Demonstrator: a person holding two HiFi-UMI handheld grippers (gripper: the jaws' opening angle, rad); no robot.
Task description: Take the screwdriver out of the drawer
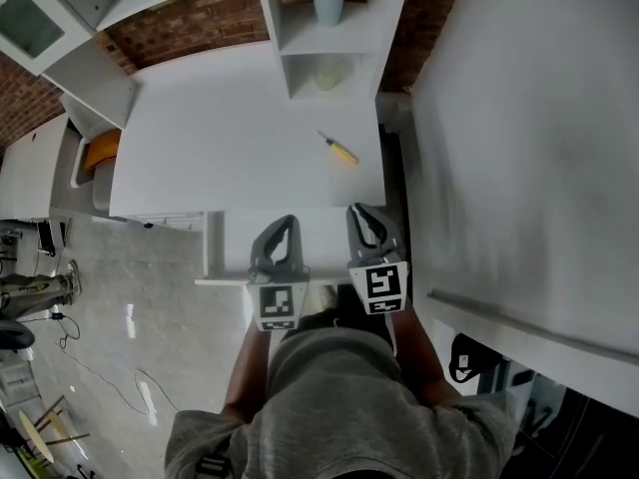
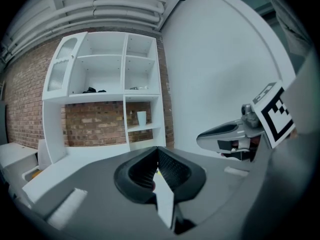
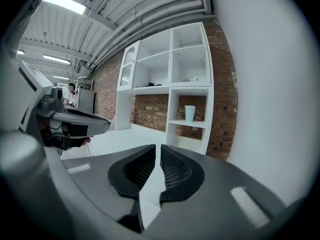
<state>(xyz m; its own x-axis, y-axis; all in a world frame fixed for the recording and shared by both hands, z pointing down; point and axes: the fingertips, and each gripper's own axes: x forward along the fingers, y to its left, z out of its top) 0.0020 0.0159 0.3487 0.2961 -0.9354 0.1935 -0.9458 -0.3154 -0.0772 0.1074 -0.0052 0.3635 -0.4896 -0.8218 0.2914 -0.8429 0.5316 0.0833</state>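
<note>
Jaws of the left gripper (image 2: 156, 151) clenched empty, the right gripper (image 3: 158, 148) closing on nothing; screwdriver (image 1: 339, 150) lies on the counter (image 1: 220, 138), so removal appears complete, with only withdrawal seemingly remaining.

dark items (image 2: 92, 90) on the upper shelf (image 2: 75, 96) too small to identify, person's torso (image 1: 339, 407) cut off at bottom edge
</note>
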